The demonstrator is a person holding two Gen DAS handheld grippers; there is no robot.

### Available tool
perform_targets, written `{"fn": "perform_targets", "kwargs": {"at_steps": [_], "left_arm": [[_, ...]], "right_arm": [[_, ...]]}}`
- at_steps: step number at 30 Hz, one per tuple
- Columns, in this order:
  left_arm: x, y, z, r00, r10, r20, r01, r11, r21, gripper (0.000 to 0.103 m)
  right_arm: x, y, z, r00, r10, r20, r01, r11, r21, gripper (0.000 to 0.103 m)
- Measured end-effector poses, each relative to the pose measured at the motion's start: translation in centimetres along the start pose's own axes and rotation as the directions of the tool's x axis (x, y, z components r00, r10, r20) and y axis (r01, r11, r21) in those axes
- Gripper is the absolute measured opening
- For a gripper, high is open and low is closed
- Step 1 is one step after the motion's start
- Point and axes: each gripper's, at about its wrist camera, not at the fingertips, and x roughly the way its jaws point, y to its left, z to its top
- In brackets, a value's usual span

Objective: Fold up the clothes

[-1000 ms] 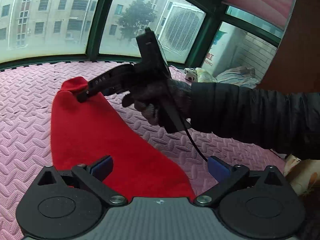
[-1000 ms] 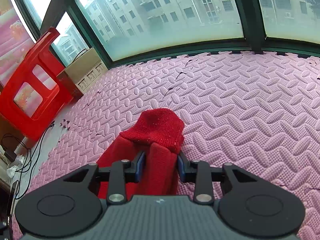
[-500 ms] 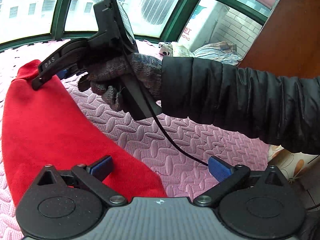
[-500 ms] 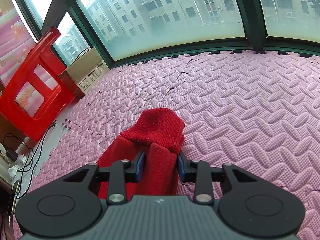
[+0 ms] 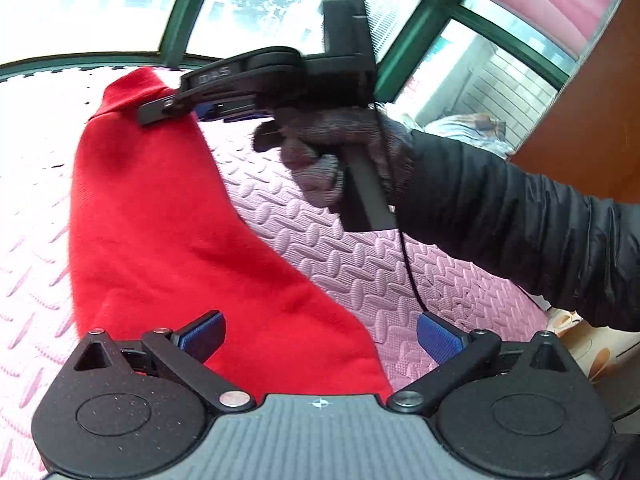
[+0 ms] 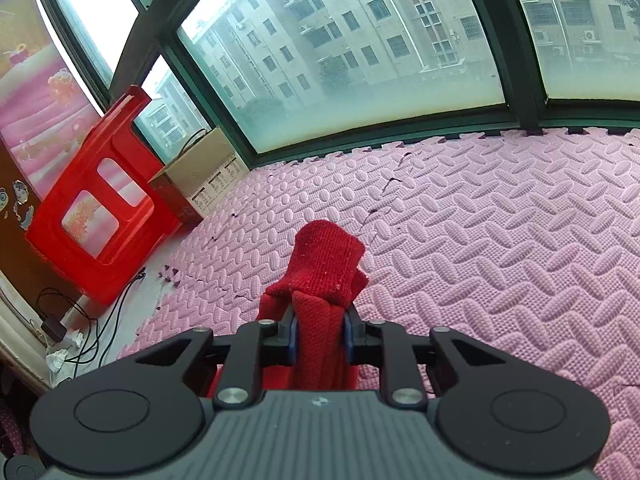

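A red knitted garment (image 5: pixel 160 220) lies stretched across the pink foam mat (image 5: pixel 340 248). Its long sleeve runs from under my left gripper (image 5: pixel 320 332) to the far cuff (image 5: pixel 132 88). My left gripper hangs open above the near end, with its blue pads (image 5: pixel 204 334) wide apart and nothing pinched. A gloved hand (image 5: pixel 332 148) holds my right gripper (image 5: pixel 160 110) at the cuff end. In the right wrist view the right gripper (image 6: pixel 320 332) has its jaws closing, and the pads press a bunched fold of sleeve. The ribbed cuff (image 6: pixel 326 256) sticks up beyond the fingertips.
A red plastic stool (image 6: pixel 92 208) and a cardboard box (image 6: pixel 200 176) stand by the windows at the mat's left edge, with cables (image 6: pixel 80 320) on bare floor. Folded laundry (image 5: pixel 468 128) and a brown cabinet (image 5: pixel 592 120) are at the right. A dark sleeve (image 5: pixel 520 220) crosses the left wrist view.
The right gripper's jaws have narrowed onto the sleeve, bunching it, and the cuff has risen off the mat. The left view swung right, then back; its jaws stayed wide.
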Motion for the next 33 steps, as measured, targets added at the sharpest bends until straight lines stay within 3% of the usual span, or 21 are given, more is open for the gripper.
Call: {"fn": "perform_targets", "kwargs": {"at_steps": [12, 16, 18, 26, 33], "left_arm": [[-1.4, 3.8, -1.2, 0.998, 0.025, 0.056, -0.019, 0.993, -0.112, 0.103], [-1.4, 3.3, -1.1, 0.998, 0.047, 0.053, -0.041, 0.994, -0.104, 0.103], [-1.4, 2.4, -0.8, 0.997, 0.026, 0.074, -0.020, 0.996, -0.086, 0.103], [2.5, -1.7, 2.5, 0.997, -0.032, 0.066, 0.026, 0.996, 0.086, 0.102], [6.2, -0.9, 4.1, 0.999, -0.024, 0.039, 0.022, 0.998, 0.066, 0.103]], "right_arm": [[-5.4, 5.4, 0.7, 0.991, 0.103, 0.083, -0.094, 0.990, -0.106, 0.018], [-6.8, 7.1, 0.5, 0.987, 0.134, 0.093, -0.120, 0.983, -0.140, 0.018], [-7.4, 7.6, 0.4, 0.985, 0.143, 0.097, -0.126, 0.980, -0.155, 0.018], [-7.8, 8.7, 0.4, 0.988, 0.132, 0.086, -0.114, 0.975, -0.188, 0.018], [-6.2, 7.3, 0.4, 0.993, 0.096, 0.065, -0.082, 0.978, -0.190, 0.018]]}}
